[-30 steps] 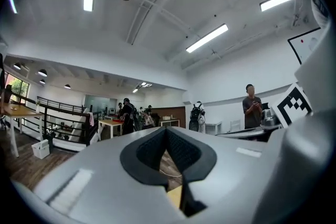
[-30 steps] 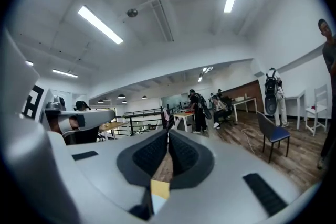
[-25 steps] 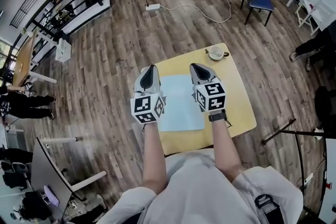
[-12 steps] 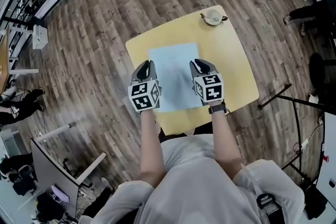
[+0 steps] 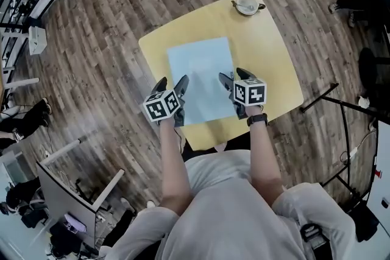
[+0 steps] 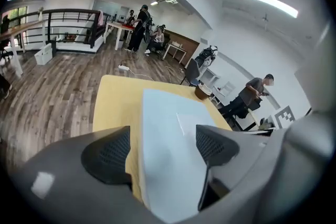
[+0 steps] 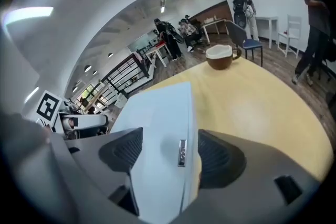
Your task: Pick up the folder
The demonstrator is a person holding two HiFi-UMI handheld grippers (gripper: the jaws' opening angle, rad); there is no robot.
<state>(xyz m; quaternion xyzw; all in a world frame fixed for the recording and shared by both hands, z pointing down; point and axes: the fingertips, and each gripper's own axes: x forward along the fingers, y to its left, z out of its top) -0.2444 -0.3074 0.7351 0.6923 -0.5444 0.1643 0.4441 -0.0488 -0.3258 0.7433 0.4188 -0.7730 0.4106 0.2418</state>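
Pale blue and flat, the folder point(image 5: 201, 79) lies in the middle of the yellow table point(image 5: 271, 70), its long sides running away from the person. At the table's far corner stands the only container in sight, a cup point(image 5: 247, 4) with a handle, brown outside and pale within (whether that pale top is drink or just the cup's inside cannot be told), well apart from the folder.

Both grippers sit at the folder's near end. The left gripper point(image 5: 172, 83) is at the folder's left edge; in the left gripper view its jaws are opening, the two dark ribbed pads stand wide apart, and the folder's point(image 6: 168, 155) left edge runs up between them with neither pad pressing on it.

The right gripper point(image 5: 234, 76) is at the right edge. Its jaws are opening too, and in the right gripper view the folder's point(image 7: 157, 128) right edge, with a small silvery tab point(image 7: 181, 153) near it, lies between the spread pads without being pinched. The cup point(image 7: 220, 56) shows beyond on the bare tabletop.
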